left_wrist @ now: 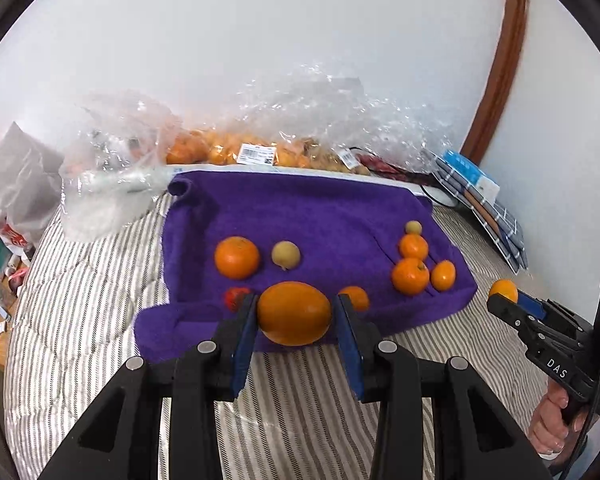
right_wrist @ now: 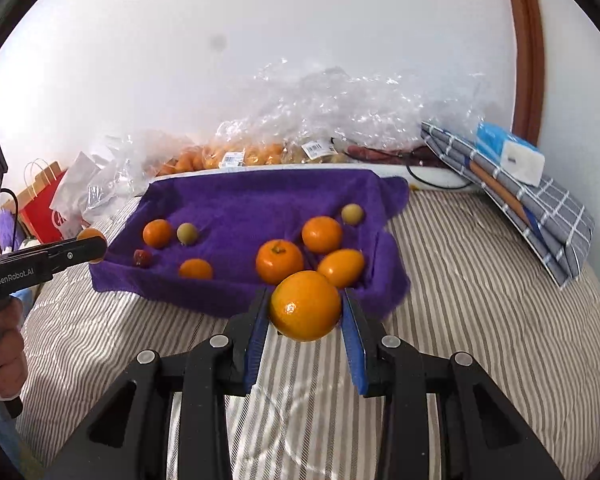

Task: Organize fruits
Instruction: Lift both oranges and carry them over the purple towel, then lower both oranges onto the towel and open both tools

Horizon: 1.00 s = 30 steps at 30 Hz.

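Observation:
A purple towel (left_wrist: 308, 216) (right_wrist: 260, 200) lies on the striped bed with fruit on it. On its left lie an orange (left_wrist: 236, 257), a small yellow-green fruit (left_wrist: 286, 255), a small red fruit (left_wrist: 236, 298) and another orange (left_wrist: 356, 297). On its right lie three oranges (left_wrist: 410, 276) and a small yellow-green fruit (left_wrist: 413, 227). My left gripper (left_wrist: 296, 316) is shut on a large orange (left_wrist: 294, 313) above the towel's near edge. My right gripper (right_wrist: 305, 308) is shut on an orange (right_wrist: 305, 306) near the towel's right front corner.
Clear plastic bags of oranges (left_wrist: 220, 152) lie behind the towel along the white wall. Folded checked cloth and a blue-white box (right_wrist: 512, 156) lie at the right. A red paper bag (right_wrist: 44, 208) and clutter stand left of the bed.

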Each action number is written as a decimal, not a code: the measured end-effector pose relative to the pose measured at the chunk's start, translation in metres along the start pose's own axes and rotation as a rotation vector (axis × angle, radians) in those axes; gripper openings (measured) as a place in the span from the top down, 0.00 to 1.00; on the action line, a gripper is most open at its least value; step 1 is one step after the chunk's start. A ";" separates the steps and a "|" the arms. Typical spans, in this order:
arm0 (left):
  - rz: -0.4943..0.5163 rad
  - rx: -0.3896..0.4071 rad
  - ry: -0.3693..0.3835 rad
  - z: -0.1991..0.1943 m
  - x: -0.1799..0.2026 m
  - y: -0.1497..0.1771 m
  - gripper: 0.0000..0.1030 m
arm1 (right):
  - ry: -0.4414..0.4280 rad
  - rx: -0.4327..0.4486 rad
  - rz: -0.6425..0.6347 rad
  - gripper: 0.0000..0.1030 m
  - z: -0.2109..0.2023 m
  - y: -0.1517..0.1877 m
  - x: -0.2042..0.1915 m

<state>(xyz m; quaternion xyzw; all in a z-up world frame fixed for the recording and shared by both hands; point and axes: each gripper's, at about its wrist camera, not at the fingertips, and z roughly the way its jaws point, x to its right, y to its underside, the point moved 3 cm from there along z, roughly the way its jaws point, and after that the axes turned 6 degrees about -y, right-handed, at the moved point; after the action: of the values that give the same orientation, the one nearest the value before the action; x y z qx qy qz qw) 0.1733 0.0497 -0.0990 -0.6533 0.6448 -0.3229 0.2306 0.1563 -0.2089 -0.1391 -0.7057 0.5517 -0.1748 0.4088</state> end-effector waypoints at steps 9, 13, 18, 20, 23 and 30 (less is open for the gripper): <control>-0.056 0.013 -0.032 0.014 -0.024 -0.033 0.65 | 0.004 0.035 0.005 0.66 0.011 -0.042 -0.001; -0.077 0.026 -0.049 0.024 -0.033 -0.051 0.65 | 0.009 0.065 0.001 0.66 0.018 -0.064 -0.001; -0.099 0.034 -0.053 0.045 -0.037 -0.077 0.65 | -0.005 0.073 0.019 0.66 0.040 -0.092 0.003; -0.107 0.028 -0.053 0.057 -0.036 -0.085 0.65 | -0.008 0.069 0.019 0.66 0.051 -0.100 0.003; -0.122 0.011 -0.049 0.077 -0.034 -0.092 0.65 | -0.003 0.059 0.010 0.66 0.069 -0.108 0.005; -0.192 -0.077 -0.004 0.129 -0.028 -0.093 0.64 | -0.030 -0.022 0.002 0.66 0.118 -0.093 0.005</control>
<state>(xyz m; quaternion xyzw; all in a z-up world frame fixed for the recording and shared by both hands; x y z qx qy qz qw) 0.3314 0.0686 -0.1239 -0.7211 0.5908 -0.3169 0.1746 0.2990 -0.1632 -0.1398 -0.7122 0.5481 -0.1575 0.4093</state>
